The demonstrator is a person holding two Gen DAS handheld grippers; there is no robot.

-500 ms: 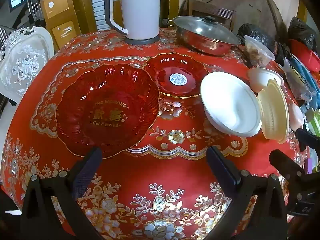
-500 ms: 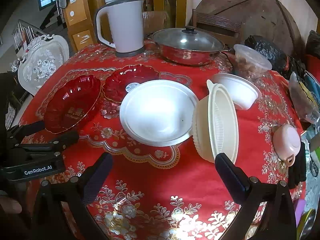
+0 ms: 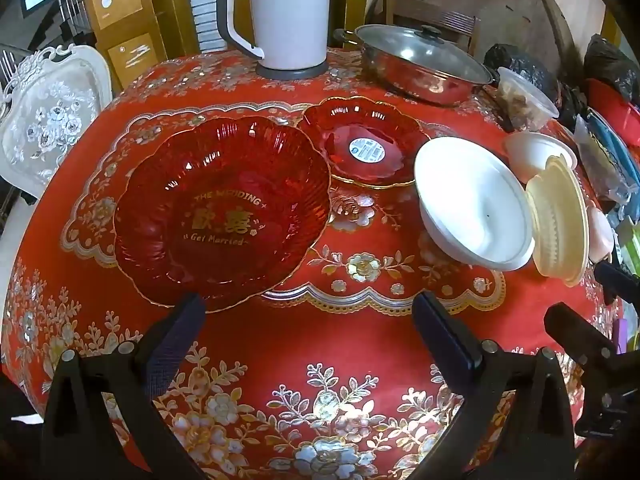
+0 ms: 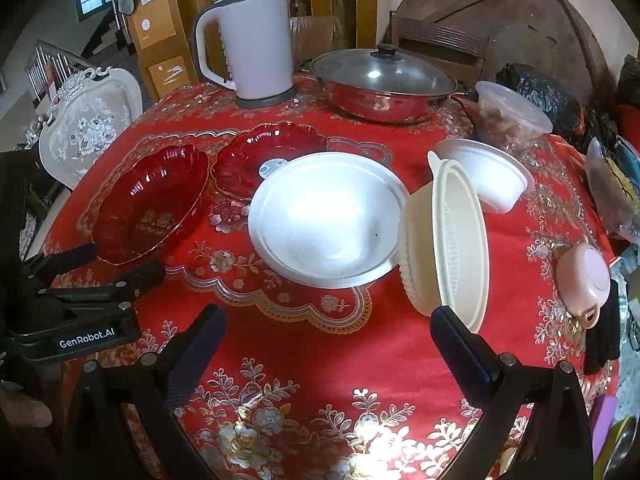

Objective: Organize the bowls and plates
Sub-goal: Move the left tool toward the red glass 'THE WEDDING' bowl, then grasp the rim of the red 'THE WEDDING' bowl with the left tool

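Grippers both gape wide and empty: the left gripper [image 3: 306, 308] and the right gripper [image 4: 328, 320] hover over the table's [image 4: 304, 344] near edge. Large red bowl [image 3: 222, 212], small red dish [image 3: 362, 142], white plate [image 4: 326, 218], cream bowl [image 4: 448, 240] and white bowl [image 4: 486, 176] sit mid-table, left to right.

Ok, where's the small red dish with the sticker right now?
The small red dish sits mid-table behind the large white bowl, right of the big red bowl and in front of the kettle; in the right wrist view the white bowl's rim hides part of it.

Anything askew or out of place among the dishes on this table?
Yes: the cream bowl stands tipped on its side, propped against the large white plate, its opening facing sideways. The red dishes and the small white bowl sit flat. No spills or damage visible.
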